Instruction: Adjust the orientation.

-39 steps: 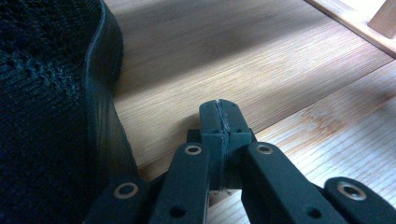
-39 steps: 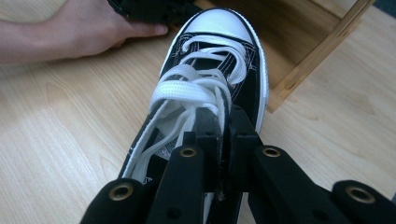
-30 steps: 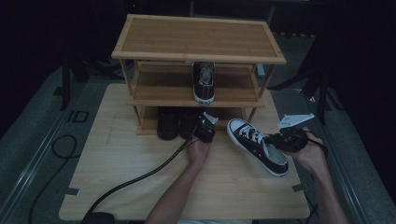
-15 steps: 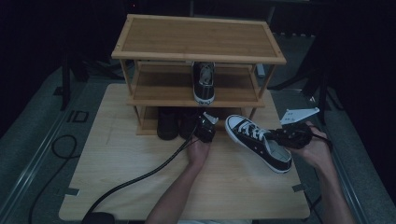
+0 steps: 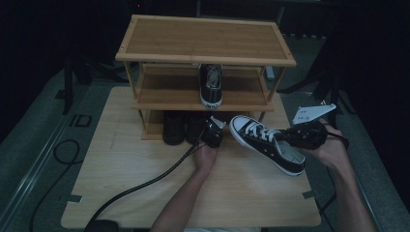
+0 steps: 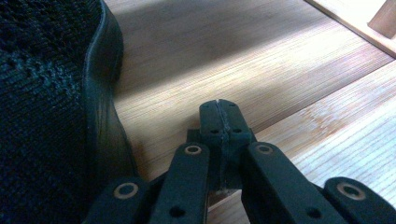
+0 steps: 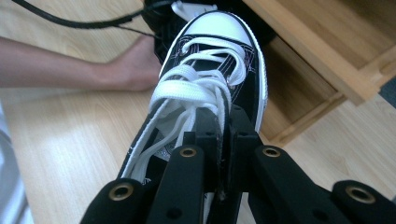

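Note:
A black low-top sneaker (image 5: 263, 140) with white laces and a white toe cap hangs just above the wooden table (image 5: 135, 183), toe toward the rack. My right gripper (image 5: 286, 137) is shut on its side by the lace eyelets; in the right gripper view the jaws (image 7: 224, 123) meet on the sneaker (image 7: 210, 65) beside the laces. My left gripper (image 5: 212, 130) rests low on the table in front of the rack, shut and empty. In the left gripper view its closed tips (image 6: 219, 109) lie next to a black knit shoe (image 6: 46, 121).
A bamboo shoe rack (image 5: 203, 43) stands at the back of the table. A matching sneaker (image 5: 211, 84) sits on its middle shelf, toe forward. Two black shoes (image 5: 174, 128) stand on the lowest level. The left gripper's cable (image 5: 145, 186) trails across the table's front.
My right gripper has risen with the sneaker, lifting it off the table and slightly toward the rack. The left gripper has stayed still.

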{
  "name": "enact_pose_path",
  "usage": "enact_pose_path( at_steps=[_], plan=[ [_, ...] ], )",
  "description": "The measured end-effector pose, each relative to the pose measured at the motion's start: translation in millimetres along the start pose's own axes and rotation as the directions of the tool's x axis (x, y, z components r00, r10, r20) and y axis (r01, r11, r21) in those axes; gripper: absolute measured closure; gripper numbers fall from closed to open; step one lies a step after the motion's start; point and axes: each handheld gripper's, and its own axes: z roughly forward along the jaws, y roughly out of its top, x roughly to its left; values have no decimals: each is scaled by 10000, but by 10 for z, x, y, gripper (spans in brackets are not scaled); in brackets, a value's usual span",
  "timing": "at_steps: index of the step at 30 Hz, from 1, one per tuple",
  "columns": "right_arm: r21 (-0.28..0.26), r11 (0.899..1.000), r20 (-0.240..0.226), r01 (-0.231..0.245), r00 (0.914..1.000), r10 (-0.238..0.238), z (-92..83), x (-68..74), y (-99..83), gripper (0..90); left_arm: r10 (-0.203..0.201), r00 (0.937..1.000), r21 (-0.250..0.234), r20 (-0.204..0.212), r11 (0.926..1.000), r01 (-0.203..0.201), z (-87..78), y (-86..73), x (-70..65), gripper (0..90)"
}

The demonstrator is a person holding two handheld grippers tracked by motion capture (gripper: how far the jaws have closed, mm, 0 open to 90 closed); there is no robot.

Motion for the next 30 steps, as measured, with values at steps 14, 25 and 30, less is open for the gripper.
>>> enact_pose_path(
  at_steps=[14, 25, 30],
  plan=[
    [-745, 9972, -17, 65, 10000, -66, -187, -27, 234, 862, 26, 9999, 26, -131, 10000, -25, -2, -1, -2, 900],
    [-881, 9956, 770, -313, 9963, 382, -143, -121, 476, 863, 2, 10000, 33, -75, 10000, -2, -3, -1, -1, 900],
    [-880, 9946, 1065, -544, 9923, 637, -36, -189, 558, 862, 40, 10000, 31, -8, 10000, -40, -2, 0, 2, 900]
  ],
)
